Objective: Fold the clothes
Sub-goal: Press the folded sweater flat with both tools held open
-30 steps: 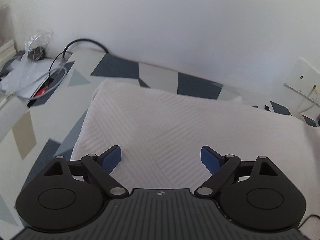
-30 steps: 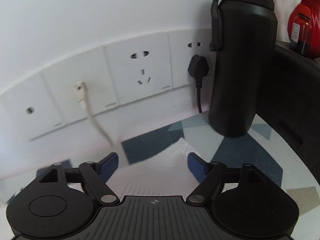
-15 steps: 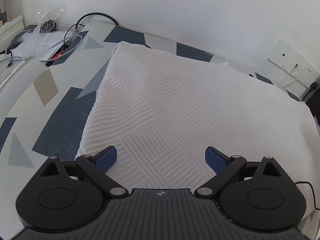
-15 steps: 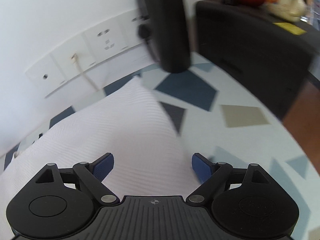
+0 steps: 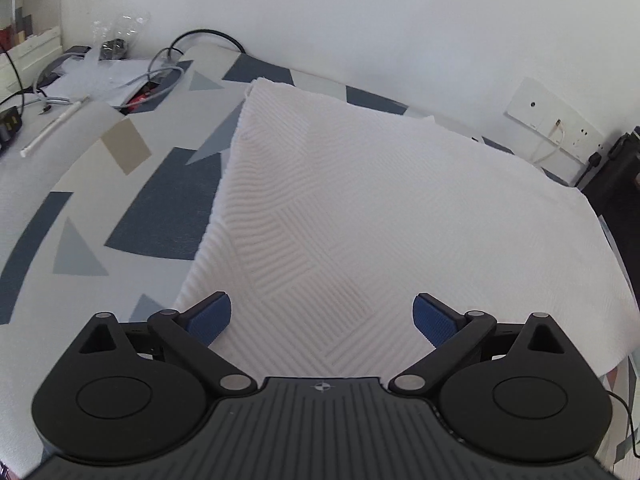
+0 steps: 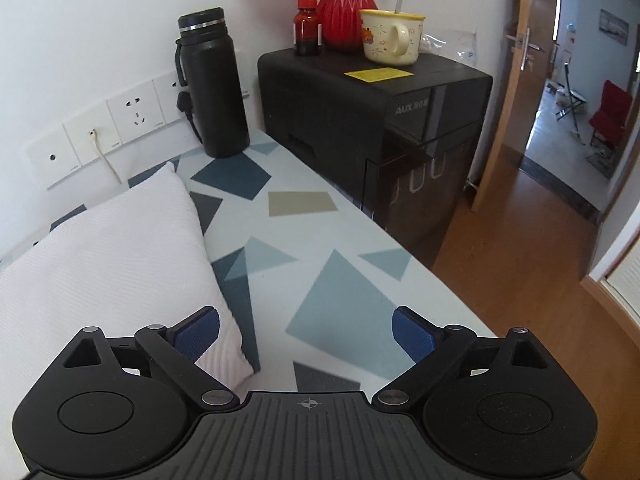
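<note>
A white textured cloth (image 5: pixel 380 208) lies flat on the patterned tabletop (image 5: pixel 132 216), reaching back to the wall. My left gripper (image 5: pixel 322 318) hovers over the cloth's near left part, jaws wide open with nothing between them. In the right wrist view the same cloth (image 6: pixel 100 264) fills the left side, its right edge running down toward the near corner. My right gripper (image 6: pixel 306 334) hangs over that near right corner and the bare tabletop (image 6: pixel 332 292) beside it. Its jaws are still opening and hold nothing; the left fingertip (image 6: pixel 198 330) is above the cloth's edge.
A black flask (image 6: pixel 212 84) stands by the wall sockets (image 6: pixel 136 112). A black cabinet (image 6: pixel 372 120) bearing a red vase, a brown bottle and a mug adjoins the table's right end. Cables and papers (image 5: pixel 104 76) clutter the far left. An open doorway (image 6: pixel 576 92) is at right.
Both grippers have drawn back from the wall toward the table's near side and have opened wider. The right view has swung rightward, now showing the cabinet, floor and doorway.
</note>
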`<state>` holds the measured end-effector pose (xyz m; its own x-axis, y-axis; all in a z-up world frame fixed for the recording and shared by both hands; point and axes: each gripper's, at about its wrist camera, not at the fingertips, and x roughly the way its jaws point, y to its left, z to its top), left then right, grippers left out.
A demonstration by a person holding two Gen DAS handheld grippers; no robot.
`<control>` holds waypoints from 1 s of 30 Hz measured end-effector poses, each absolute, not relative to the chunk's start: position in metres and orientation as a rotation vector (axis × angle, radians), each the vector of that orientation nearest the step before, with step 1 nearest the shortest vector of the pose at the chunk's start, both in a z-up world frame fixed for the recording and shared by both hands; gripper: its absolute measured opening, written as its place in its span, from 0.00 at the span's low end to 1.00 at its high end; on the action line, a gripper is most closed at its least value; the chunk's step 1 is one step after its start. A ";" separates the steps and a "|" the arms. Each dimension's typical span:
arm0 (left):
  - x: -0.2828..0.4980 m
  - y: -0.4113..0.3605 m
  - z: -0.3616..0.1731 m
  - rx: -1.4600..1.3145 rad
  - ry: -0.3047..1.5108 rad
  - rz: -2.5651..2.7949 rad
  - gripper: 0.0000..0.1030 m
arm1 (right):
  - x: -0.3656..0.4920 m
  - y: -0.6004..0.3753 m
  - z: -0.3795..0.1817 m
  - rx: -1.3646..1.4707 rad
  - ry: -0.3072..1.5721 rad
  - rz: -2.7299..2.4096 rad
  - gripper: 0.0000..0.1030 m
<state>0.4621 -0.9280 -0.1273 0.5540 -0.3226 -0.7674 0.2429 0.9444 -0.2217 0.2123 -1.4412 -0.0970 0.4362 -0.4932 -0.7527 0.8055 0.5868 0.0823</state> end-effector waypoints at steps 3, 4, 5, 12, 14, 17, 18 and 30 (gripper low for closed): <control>0.436 -0.923 -0.120 -0.020 0.828 -0.268 0.99 | 0.229 -1.426 -0.111 0.400 0.770 -0.755 0.91; 0.429 -0.926 -0.121 0.012 0.810 -0.248 0.99 | 0.242 -1.419 -0.117 0.354 0.779 -0.714 0.96; 0.425 -0.932 -0.124 0.030 0.813 -0.242 0.99 | 0.254 -1.412 -0.123 0.311 0.785 -0.668 0.99; 0.426 -0.979 -0.162 0.077 0.907 -0.230 1.00 | 0.327 -1.371 -0.182 -0.013 0.947 -0.459 0.99; 0.427 -0.986 -0.174 0.100 0.929 -0.197 1.00 | 0.323 -1.366 -0.186 -0.041 0.906 -0.456 0.99; 0.419 -0.988 -0.178 0.122 0.908 -0.192 1.00 | 0.316 -1.376 -0.190 0.059 0.888 -0.451 0.99; 0.416 -0.988 -0.178 0.121 0.902 -0.191 1.00 | 0.313 -1.383 -0.191 0.122 0.881 -0.447 0.99; 0.396 -0.984 -0.188 0.102 0.759 -0.207 1.00 | 0.301 -1.387 -0.196 0.163 0.821 -0.450 0.99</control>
